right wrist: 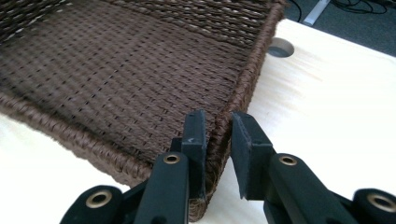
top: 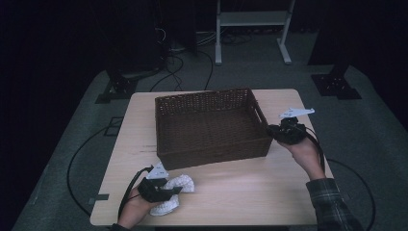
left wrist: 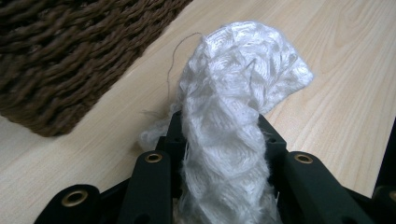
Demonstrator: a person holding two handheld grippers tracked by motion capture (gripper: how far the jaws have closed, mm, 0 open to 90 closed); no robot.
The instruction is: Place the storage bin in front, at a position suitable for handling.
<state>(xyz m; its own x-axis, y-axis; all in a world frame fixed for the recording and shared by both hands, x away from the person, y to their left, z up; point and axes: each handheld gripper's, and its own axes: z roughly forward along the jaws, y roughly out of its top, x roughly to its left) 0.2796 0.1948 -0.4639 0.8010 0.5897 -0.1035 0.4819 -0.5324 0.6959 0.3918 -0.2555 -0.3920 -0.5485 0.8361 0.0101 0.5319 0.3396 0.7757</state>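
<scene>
We pinch the white cloth (left wrist: 233, 116) between our left gripper (left wrist: 219, 154) jaws while our right gripper (right wrist: 217, 140) jaws straddle the basket (right wrist: 140, 84) wall, steadying it.

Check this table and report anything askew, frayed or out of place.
The wicker basket sits slightly skewed to the table edges, its right wall straddled by the right gripper. The white knitted cloth in the left gripper has loose threads straying from it. Nothing spilled.
</scene>
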